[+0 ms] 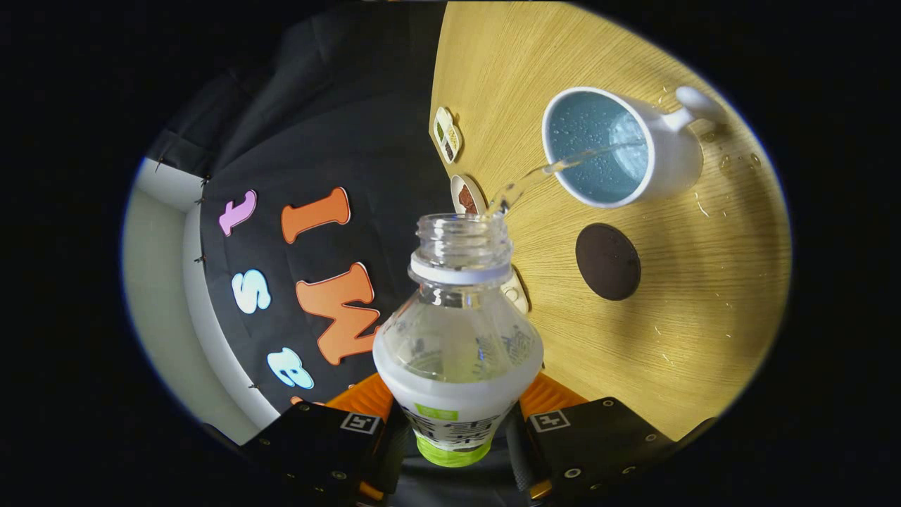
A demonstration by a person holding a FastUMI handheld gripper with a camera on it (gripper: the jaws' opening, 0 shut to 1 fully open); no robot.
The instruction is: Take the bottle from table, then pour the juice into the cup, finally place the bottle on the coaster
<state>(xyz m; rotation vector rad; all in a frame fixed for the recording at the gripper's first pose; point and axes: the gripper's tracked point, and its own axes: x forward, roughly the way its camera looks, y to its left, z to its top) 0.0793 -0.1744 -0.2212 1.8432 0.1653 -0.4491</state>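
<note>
Stage: pouring in progress; take step done.
Jaws: closed on the bottle (457, 338), one finger pressing each side of its lower body; gripper (457, 429) tipped over.
Bottle: uncapped, held between the fingers, neck pointing away toward the cup (619, 148).
Stream: a thin clear stream (556, 169) runs from the bottle mouth over the cup rim.
Cup: white with handle, blue inside, on the desk (704, 296) beyond the bottle, to the right.
Coaster: dark disc (608, 262), bare, near the cup, between it and the fingers.
Spill: droplets on the desk by the cup handle.
Remaining: finish pour, right the bottle, set it on the coaster.
Writing: the bottle label's print is too blurred to read.
</note>
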